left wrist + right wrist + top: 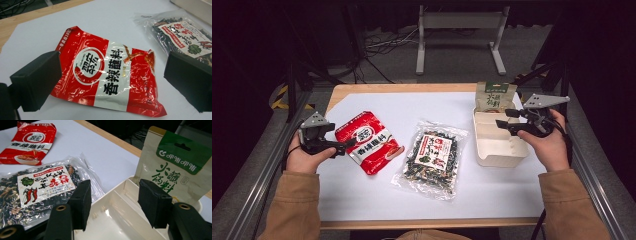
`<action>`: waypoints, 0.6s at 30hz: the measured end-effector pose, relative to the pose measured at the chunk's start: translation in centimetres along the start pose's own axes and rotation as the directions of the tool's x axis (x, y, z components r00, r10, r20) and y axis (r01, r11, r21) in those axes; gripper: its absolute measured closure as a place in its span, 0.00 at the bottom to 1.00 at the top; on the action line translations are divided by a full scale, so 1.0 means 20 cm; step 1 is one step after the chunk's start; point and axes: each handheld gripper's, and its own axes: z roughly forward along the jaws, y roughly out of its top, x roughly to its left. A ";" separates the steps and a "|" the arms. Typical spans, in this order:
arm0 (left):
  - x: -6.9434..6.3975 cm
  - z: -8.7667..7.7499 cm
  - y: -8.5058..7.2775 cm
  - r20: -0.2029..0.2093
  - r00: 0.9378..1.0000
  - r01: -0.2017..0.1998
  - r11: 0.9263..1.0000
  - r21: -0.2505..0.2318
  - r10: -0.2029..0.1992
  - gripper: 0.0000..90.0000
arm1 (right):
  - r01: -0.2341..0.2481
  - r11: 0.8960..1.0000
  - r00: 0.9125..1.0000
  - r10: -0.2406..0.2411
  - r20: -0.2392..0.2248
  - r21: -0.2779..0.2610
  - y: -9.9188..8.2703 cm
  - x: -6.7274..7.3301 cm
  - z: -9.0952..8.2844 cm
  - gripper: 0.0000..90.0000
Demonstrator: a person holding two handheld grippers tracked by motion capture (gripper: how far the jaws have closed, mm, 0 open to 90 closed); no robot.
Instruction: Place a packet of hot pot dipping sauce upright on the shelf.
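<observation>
One green pouch stands in the tray (base hidden).

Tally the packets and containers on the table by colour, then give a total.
Red seasoning packet: 1
Clear bag of dark dried food: 1
Beige and green pouch: 1
Cream divided tray: 1
Total: 4

We count three snack bags: one red bag, one clear bag of dark bits, one green-topped bag. We see one white box.
</observation>
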 end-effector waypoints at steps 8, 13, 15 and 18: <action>0.03 0.00 -0.02 -0.006 0.999 0.042 0.998 0.046 -0.041 0.13 | 0.011 1.000 1.000 -0.011 0.004 -0.010 0.00 0.14 0.01 0.44; 0.07 0.01 -0.04 -0.064 0.995 0.081 0.996 0.030 -0.079 0.13 | 0.003 1.000 1.000 -0.003 -0.007 0.001 0.00 0.19 0.02 0.41; 0.09 0.02 -0.05 -0.084 0.991 0.101 0.995 0.004 -0.101 0.12 | 0.008 1.000 1.000 -0.008 -0.014 -0.004 0.00 0.21 0.01 0.41; 0.13 0.04 -0.07 -0.120 0.987 0.104 0.995 -0.008 -0.104 0.11 | 0.017 1.000 1.000 -0.017 -0.023 -0.008 0.00 0.23 0.02 0.41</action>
